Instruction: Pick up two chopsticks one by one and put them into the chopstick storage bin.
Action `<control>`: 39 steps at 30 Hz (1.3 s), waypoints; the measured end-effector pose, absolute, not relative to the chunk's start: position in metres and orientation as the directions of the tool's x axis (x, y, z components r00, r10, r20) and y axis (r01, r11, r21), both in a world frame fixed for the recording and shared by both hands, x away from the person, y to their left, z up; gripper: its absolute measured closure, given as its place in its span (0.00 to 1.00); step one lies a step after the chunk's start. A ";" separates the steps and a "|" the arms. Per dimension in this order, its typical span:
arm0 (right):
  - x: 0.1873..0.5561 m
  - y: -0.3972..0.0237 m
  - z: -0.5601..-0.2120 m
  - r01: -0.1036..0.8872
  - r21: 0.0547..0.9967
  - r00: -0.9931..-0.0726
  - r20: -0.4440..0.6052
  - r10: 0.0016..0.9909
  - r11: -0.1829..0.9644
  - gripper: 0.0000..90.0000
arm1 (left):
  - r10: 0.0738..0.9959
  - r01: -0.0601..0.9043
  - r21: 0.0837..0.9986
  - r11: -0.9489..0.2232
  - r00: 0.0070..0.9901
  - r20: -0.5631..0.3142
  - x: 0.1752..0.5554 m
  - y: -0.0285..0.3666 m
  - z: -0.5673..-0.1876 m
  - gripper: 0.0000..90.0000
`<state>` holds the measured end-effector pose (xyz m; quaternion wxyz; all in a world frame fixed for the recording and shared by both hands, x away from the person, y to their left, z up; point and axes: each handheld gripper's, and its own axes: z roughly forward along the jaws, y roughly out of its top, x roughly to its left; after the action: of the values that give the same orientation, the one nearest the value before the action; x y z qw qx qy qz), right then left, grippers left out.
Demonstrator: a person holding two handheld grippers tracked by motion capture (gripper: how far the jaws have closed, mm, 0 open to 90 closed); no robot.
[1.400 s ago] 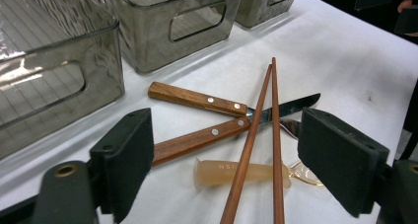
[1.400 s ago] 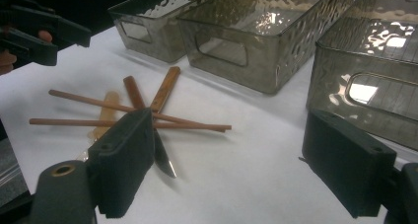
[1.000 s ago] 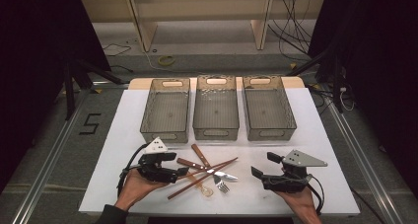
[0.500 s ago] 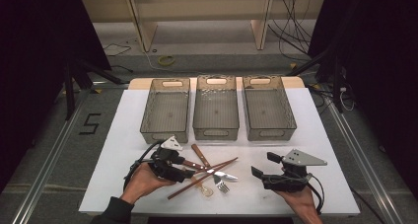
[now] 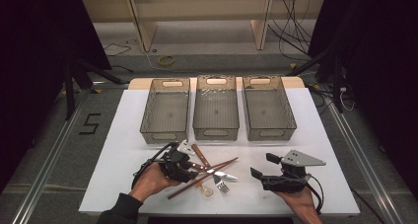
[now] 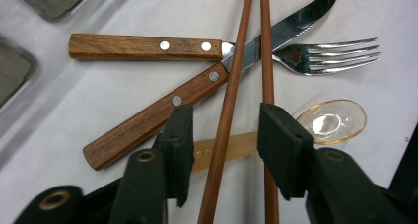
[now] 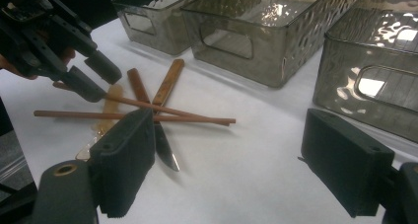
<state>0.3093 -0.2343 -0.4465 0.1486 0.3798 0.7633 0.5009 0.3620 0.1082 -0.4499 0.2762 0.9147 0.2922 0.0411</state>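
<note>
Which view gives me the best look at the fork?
The left gripper view: the fork lies close and sharp, tines spread, wooden handle riveted, under the crossed chopsticks. The high view shows it small, tines beside the knife. In the right gripper view I can't make it out.

Left gripper (image 5: 190, 168) low over bench (image 5: 123, 135), at near edge, jaws just closing, half apart, straddling chopsticks (image 6: 231, 95), pads not yet pressing. Right gripper (image 5: 259, 172) near same edge, well apart from left, jaws wide, nothing between.
</note>
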 end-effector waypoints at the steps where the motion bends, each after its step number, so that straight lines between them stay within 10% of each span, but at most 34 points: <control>1: 0.309 -0.234 -0.447 0.432 0.877 -0.667 0.154 0.729 0.210 0.24 | 0.546 0.504 0.524 -0.687 0.833 -0.085 0.363 0.106 -0.451 0.67; 39: 0.309 -0.233 -0.447 0.436 0.871 -0.675 0.151 0.722 0.226 0.25 | 0.446 0.410 0.471 -0.781 0.894 -0.038 0.374 0.090 -0.463 0.93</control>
<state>0.3089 -0.2330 -0.4473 0.1444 0.3765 0.7694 0.4953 0.3741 0.0901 -0.4635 0.2408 0.9429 0.2270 0.0376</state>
